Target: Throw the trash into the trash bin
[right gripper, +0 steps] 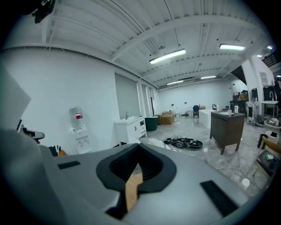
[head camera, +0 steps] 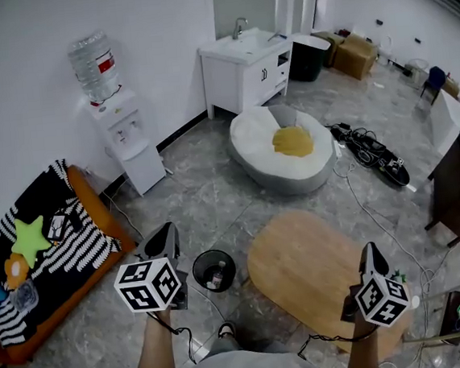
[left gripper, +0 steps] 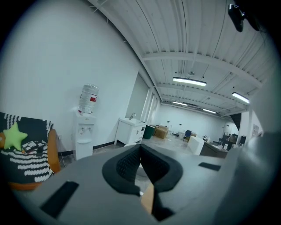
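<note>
The trash bin [head camera: 197,265] is a small round black tub with an open top. It stands on the grey stone floor [head camera: 215,197], and a few small pale and reddish scraps of trash [head camera: 216,280] lie at its bottom.

The left gripper [head camera: 168,227] hangs just to the left of the bin, above rim height and pointing away from the person. Its jaws are pressed together with nothing between them, as the left gripper view [left gripper: 140,145] also shows. The right gripper [head camera: 370,248] is well to the right of the bin, over the far right edge of the oval wooden table [head camera: 301,253]. Its jaws are likewise closed on nothing [right gripper: 139,144].

The table's rounded left edge comes close to the right of the bin, leaving a narrow gap. A black cord [head camera: 193,292] runs along the floor close to the bin's near left side. To the left of the bin, past the left gripper, is the orange edge of a sofa [head camera: 96,224] covered with a black-and-white striped blanket.

Beyond the bin a wide stretch of bare floor runs to a white water dispenser [head camera: 124,133] against the wall and a grey and white beanbag [head camera: 250,141]. A white sink cabinet [head camera: 239,69] stands further behind the beanbag. Far to the right of the bin, a tangle of cables [head camera: 373,153] lies on the floor, and a dark cabinet [head camera: 457,190] stands past them.
</note>
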The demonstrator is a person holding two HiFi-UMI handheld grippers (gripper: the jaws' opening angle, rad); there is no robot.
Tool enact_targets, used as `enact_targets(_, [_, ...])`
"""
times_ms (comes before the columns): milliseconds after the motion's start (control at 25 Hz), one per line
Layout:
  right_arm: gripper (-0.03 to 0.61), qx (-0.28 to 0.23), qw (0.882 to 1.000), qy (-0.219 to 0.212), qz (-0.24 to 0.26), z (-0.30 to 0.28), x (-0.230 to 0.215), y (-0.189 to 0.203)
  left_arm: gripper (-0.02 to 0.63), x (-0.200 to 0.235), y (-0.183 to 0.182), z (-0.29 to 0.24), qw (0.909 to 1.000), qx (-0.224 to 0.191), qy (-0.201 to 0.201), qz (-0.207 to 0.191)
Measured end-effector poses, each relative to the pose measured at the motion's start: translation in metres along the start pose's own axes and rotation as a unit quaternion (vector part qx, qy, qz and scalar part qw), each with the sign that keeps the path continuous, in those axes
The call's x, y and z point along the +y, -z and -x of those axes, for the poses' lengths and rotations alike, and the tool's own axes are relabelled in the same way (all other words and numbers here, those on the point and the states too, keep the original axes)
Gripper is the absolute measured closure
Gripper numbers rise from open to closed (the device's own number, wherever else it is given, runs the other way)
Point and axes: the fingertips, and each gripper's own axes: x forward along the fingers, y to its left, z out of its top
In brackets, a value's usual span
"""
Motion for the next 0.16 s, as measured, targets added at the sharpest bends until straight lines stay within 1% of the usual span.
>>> enact_targets(160, [0.578,-0.003,1.000,0.003,0.000,0.0021,0.0001,-0.0012,0.623,0.0026,0.0020,0.0011,1.0000,0.000,-0.001,0.003])
